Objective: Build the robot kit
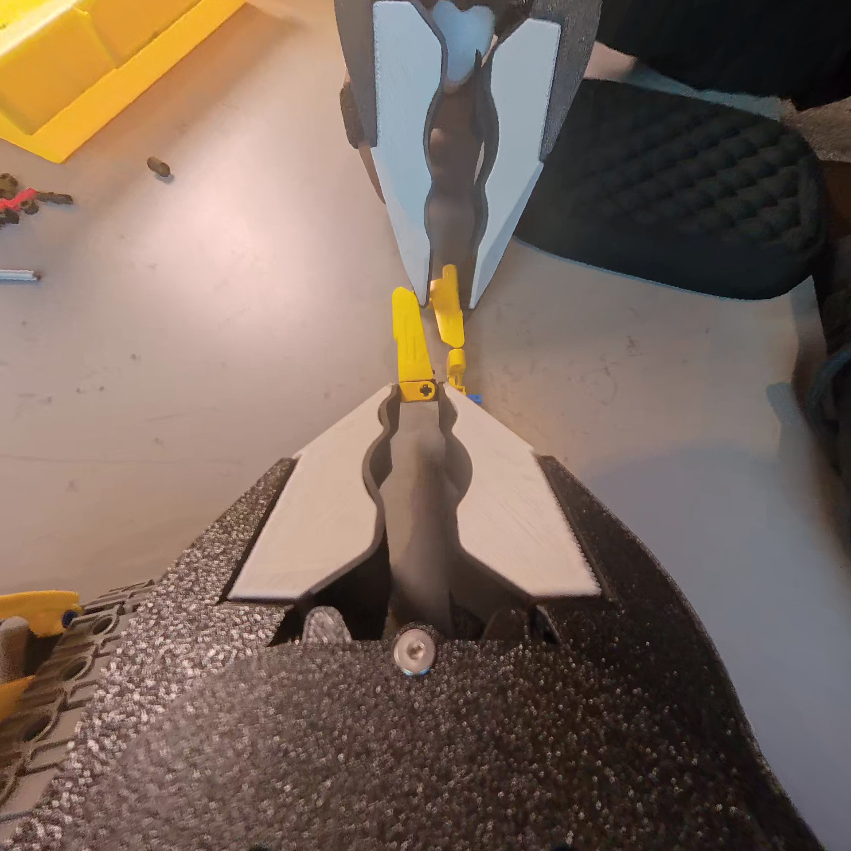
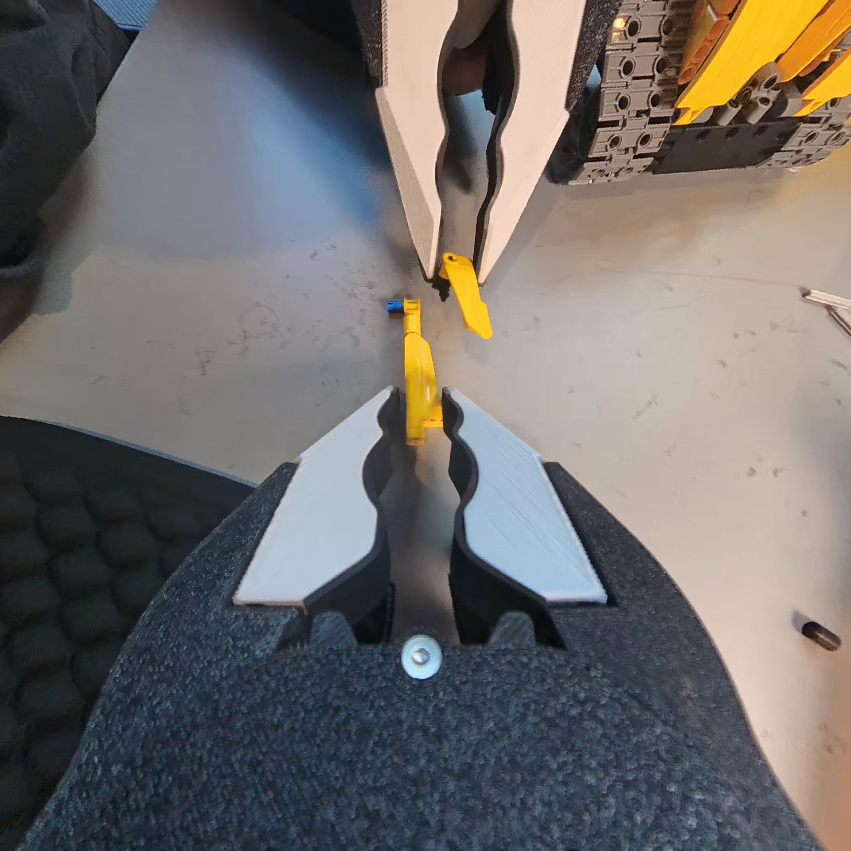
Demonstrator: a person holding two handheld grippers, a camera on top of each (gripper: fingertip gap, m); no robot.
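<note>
My left gripper is shut on the pinned end of a small yellow curved panel, which sticks out ahead of its fingertips. My right gripper faces it from the far side. In the right wrist view my right gripper is shut on a second yellow curved piece that ends in a yellow connector with a blue pin. There the left gripper holds its yellow panel just right of that connector. The two pieces lie side by side, close together above the grey table.
A yellow bin stands at the far left, with loose black and red parts and a black pin near it. A black quilted cushion lies to the right. A grey-tracked yellow brick model stands behind the left gripper. There is about 5 centimetres between the tips of the two grippers.
</note>
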